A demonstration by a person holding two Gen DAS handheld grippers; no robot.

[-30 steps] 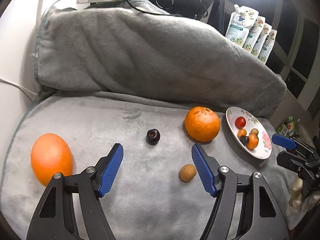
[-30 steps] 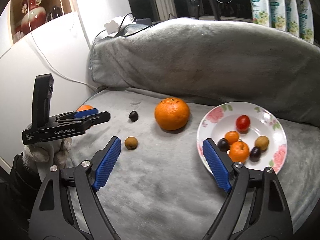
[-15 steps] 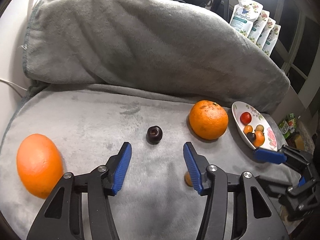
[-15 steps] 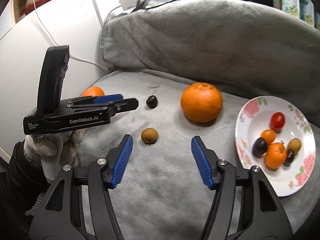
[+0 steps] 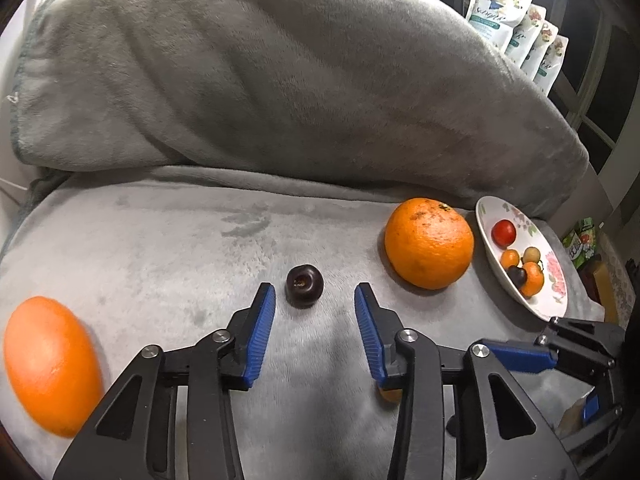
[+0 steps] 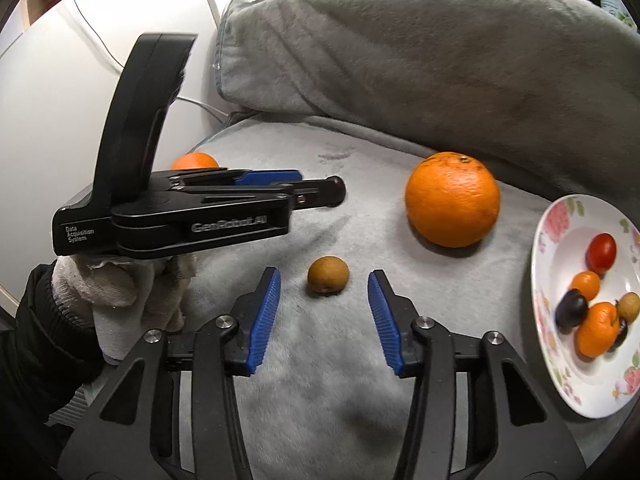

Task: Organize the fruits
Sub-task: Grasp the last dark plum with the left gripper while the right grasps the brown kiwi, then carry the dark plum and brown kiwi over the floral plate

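A dark plum [image 5: 304,285] lies on the grey blanket just ahead of my left gripper [image 5: 315,295]; its jaws are closing, and the plum sits beyond the blue tips, untouched. A small brown fruit [image 6: 328,274] lies just ahead of my right gripper [image 6: 324,280], whose jaws are also closing without touching it. A large orange [image 5: 429,242] [image 6: 453,199] rests near the floral plate [image 5: 556,280] [image 6: 560,364], which holds several small fruits. Another orange [image 5: 50,364] lies at the left.
A grey blanket [image 5: 280,80] covers the seat and the raised back behind it. Pouches [image 5: 516,32] stand by the window at the upper right. A gloved hand [image 6: 120,292] holds the left gripper, seen in the right wrist view. White wall and cables are at the left.
Both grippers have narrowed and moved forward and down. The left one closed in on the plum, the right one swung left from the plate to the small brown fruit.
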